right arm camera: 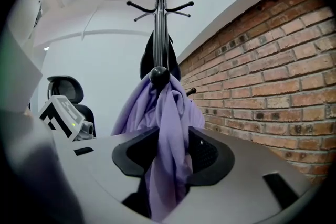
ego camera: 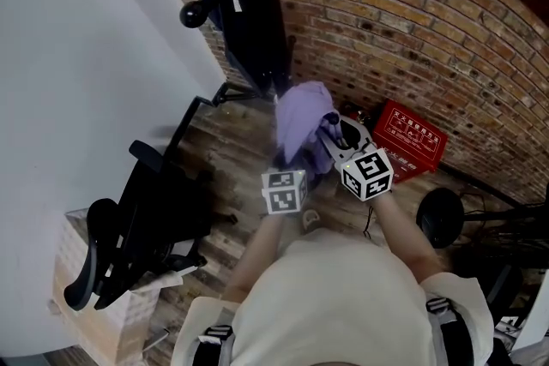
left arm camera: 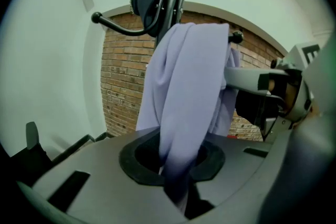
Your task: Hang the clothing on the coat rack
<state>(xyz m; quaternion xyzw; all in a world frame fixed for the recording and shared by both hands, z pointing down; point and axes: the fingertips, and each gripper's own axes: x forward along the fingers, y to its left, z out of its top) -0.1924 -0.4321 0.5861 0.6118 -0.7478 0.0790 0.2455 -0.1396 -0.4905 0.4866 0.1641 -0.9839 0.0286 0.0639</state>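
A lilac garment (ego camera: 302, 117) hangs bunched over a knobbed hook (right arm camera: 159, 75) of the black coat rack (ego camera: 253, 13), low on its pole. My left gripper (ego camera: 292, 160) is under the garment and shut on a fold of it (left arm camera: 189, 86), which runs down into the closed jaws (left arm camera: 176, 165). My right gripper (ego camera: 334, 129) is beside it on the right. In the right gripper view its jaws stand apart (right arm camera: 168, 157) with a strand of the garment (right arm camera: 168, 118) hanging loose between them. The rack's upper hooks (right arm camera: 160, 13) are bare.
A brick wall (ego camera: 429, 13) runs behind the rack, with a red box (ego camera: 410, 140) at its foot. A black office chair (ego camera: 129, 227) stands at the left beside a cardboard box (ego camera: 77, 304). A round black base (ego camera: 439, 217) and cables lie at the right.
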